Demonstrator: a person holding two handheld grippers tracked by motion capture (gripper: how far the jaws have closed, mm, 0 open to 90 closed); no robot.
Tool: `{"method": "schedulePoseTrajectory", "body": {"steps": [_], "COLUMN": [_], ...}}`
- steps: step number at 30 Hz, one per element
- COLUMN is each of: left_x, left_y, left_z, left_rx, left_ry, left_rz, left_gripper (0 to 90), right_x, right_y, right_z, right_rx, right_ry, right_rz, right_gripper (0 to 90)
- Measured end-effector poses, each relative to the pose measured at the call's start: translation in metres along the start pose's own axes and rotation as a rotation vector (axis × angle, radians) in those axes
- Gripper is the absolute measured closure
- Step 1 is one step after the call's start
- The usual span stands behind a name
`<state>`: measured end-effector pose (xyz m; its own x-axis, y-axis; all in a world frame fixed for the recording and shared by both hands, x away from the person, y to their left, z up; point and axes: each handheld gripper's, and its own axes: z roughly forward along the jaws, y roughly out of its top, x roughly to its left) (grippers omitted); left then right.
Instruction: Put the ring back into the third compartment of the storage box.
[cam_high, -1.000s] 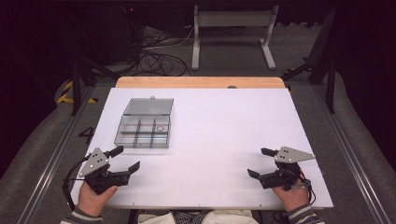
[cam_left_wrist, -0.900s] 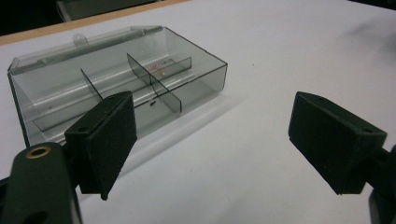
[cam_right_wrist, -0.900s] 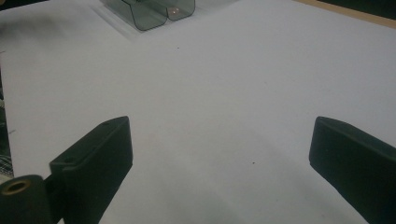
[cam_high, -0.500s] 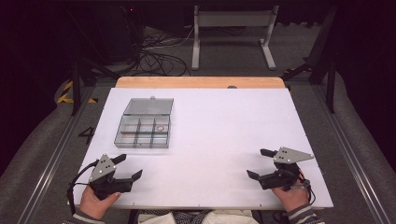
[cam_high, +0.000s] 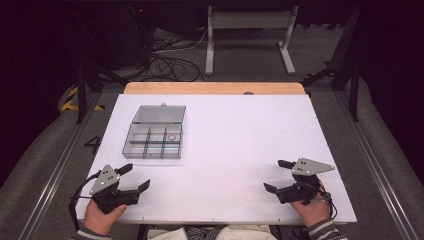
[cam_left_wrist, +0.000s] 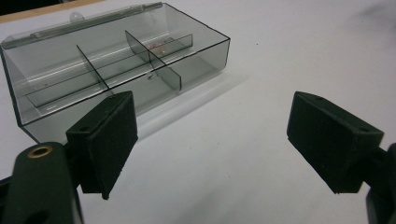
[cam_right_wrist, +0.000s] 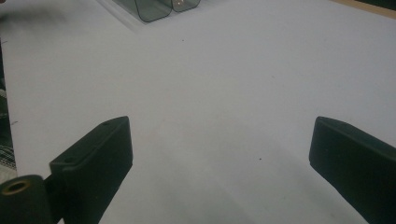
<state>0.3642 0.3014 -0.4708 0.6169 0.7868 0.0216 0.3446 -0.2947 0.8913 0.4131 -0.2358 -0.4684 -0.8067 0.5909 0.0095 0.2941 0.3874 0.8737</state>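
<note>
Since the earlier frames the left gripper (cam_high: 135, 177) has slid along the near edge toward the right and turned to face the clear compartment box (cam_high: 155, 133), while the right gripper (cam_high: 278, 175) has stayed where it was at the near right. Both tongs stand wide apart and hold nothing; the left gripper view shows its two black pads (cam_left_wrist: 108, 140) spread with bare table between them, and the right gripper view shows the same.

The box sits on the white table (cam_high: 240, 145) at the far left, its lid swung back and lying flat behind it, the dividers upright inside. A small ring-like item (cam_high: 172, 137) rests in one of the right-hand compartments; it is too small to identify.

This looks like the approach step: the left gripper is lined up on the box but remains well apart from it. The next move likely calls for bringing the left gripper forward over the near wall of the box, then down into a compartment or onto the lid, keeping the jaws clear of the thin dividers.

Room is generous. Open table lies between the grippers and to the right of the box. The left gripper works close to the near left corner, so any drift left or nearward would carry it off the edge.
</note>
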Motion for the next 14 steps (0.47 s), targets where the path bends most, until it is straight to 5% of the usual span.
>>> {"method": "schedulePoseTrajectory", "body": {"steps": [14], "left_x": [-0.0013], "left_y": [0.0025], "left_z": [-0.0004], "left_rx": [0.021], "left_ry": [0.012], "left_rz": [0.004], "left_gripper": [16.5], "right_x": [-0.0006], "right_y": [-0.0001], "right_z": [-0.0001], "right_rx": [0.0], "right_ry": [-0.002], "right_rz": [0.008], "right_gripper": [6.5]}}
